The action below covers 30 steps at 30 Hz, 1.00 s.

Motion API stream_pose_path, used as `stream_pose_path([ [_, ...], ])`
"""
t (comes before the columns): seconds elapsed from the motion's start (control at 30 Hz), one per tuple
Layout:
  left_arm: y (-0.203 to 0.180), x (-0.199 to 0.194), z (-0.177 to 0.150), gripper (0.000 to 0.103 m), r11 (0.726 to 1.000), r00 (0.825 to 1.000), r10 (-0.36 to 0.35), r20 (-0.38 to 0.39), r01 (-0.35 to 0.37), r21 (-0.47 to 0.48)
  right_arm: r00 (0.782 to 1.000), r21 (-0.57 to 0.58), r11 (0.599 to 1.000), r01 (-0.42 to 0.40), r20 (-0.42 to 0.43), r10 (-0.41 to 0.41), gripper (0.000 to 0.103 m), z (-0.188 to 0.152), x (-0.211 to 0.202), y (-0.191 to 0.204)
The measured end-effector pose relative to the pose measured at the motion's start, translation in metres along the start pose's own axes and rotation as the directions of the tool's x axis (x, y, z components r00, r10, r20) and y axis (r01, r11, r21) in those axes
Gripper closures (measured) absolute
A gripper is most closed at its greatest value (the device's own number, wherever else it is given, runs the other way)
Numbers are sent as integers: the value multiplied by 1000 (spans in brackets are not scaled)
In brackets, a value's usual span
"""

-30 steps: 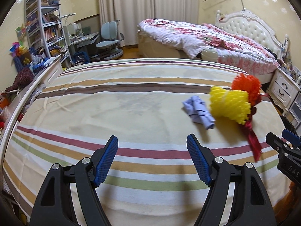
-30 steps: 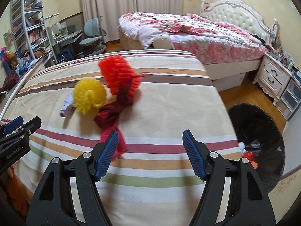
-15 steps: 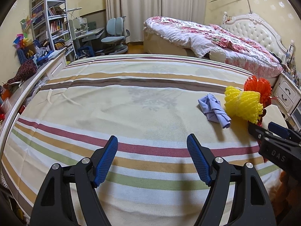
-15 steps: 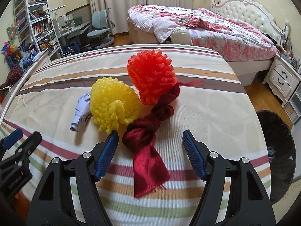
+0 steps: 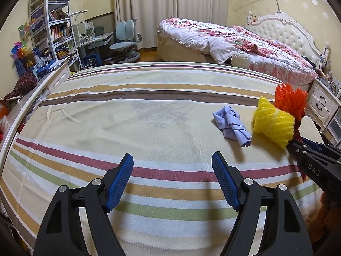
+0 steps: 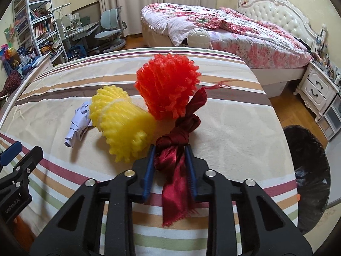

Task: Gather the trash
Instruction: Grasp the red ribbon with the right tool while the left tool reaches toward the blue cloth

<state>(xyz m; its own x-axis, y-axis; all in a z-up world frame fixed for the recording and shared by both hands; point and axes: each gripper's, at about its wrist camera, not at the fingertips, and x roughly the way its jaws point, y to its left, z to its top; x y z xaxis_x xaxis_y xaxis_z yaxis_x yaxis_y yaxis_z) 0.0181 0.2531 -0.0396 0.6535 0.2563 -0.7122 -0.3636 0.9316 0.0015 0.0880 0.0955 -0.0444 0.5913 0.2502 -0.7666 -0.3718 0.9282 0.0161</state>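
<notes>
I am holding my left gripper (image 5: 172,179) tilted downward with its blue-padded fingers (image 5: 120,180) standing wide apart and nothing between them. My right gripper (image 6: 170,151) is angling down too, its fingers (image 6: 150,166) closing in, nearly parallel, pinching a dark red ribbon (image 6: 175,162) between their pads.

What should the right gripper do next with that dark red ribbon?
Probably finish squeezing, then lift. The right gripper's jaws are closing around the dark red ribbon, which lies on the striped bedspread. The black trash bin waits beside the bed, so carrying it there seems sensible.
</notes>
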Motion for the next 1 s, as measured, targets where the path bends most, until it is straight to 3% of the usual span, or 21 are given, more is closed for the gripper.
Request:
stream_pose_path([
  [0.63, -42, 4, 14, 29, 996, 997, -80, 16, 80, 39, 999, 83, 995, 48, 9, -49, 80, -6, -4, -61],
  [1.0, -51, 27, 29, 28, 998, 999, -35, -13, 36, 53, 999, 83, 996, 33, 11, -34, 80, -3, -1, -67],
])
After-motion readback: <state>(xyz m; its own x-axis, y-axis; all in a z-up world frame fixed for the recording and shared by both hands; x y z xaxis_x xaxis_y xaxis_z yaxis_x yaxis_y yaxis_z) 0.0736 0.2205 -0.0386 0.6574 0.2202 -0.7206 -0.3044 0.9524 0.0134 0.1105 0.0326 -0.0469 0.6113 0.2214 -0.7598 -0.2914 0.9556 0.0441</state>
